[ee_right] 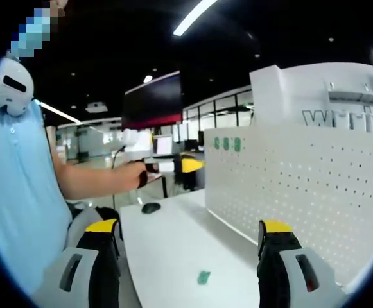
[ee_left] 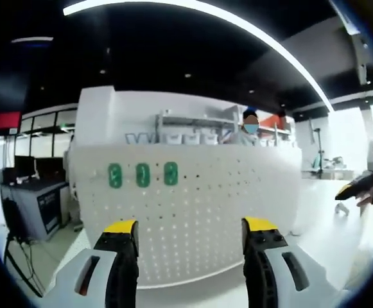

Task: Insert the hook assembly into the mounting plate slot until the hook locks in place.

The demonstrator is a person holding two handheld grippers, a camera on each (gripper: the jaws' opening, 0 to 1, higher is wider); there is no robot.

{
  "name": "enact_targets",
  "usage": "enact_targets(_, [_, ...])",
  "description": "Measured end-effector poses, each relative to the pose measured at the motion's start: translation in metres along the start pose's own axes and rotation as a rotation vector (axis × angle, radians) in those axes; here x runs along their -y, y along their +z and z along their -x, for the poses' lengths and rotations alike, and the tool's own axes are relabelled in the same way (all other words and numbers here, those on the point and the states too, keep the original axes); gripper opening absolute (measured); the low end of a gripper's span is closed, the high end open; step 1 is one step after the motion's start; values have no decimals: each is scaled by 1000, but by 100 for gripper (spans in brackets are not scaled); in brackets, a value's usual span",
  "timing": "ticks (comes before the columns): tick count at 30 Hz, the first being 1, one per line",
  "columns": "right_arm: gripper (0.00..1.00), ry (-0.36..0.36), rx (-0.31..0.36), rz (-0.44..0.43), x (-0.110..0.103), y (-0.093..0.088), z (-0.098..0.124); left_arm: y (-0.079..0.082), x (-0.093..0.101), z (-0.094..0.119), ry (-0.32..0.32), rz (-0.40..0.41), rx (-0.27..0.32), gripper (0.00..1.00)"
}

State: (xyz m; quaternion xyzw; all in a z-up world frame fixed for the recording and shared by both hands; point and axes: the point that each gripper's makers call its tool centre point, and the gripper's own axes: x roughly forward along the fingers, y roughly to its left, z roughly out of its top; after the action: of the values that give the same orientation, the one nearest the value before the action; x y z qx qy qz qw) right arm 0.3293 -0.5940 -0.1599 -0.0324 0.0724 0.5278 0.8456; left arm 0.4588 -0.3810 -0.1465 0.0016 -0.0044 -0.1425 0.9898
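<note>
— What's over on the left side?
— The left tool [ee_left: 189, 240] faces the white pegboard [ee_left: 192, 212], three green hooks [ee_left: 142, 174] mounted upper left. Its jaws gape wide, empty.
— And the right?
— The right tool [ee_right: 189, 247], spread wide too, holds nothing; a green hook piece [ee_right: 203, 277] lies on the white bench [ee_right: 173, 244] between its jaws.

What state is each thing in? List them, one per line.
Left hand-held gripper: open, empty, facing the pegboard.
Right hand-held gripper: open, empty, above the table.
Pegboard: upright on the table, three green hooks mounted in a row.
Loose green hook: lying on the table, untouched.
</note>
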Motion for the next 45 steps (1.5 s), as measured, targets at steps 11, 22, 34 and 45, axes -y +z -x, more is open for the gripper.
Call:
enact_targets(11, [90, 3, -4, 4, -1, 0, 0, -15, 13, 15, -49, 1, -27, 66])
enact_targets(22, [90, 2, -3, 1, -2, -1, 0, -40, 32, 21, -164, 2, -80, 61])
enact_targets(34, [89, -2, -7, 1, -1, -1, 1, -68, 57, 22, -340, 0, -159, 57])
enact_targets(45, [89, -2, -13, -3, -1, -3, 1, -103, 86, 25, -513, -65, -270, 50])
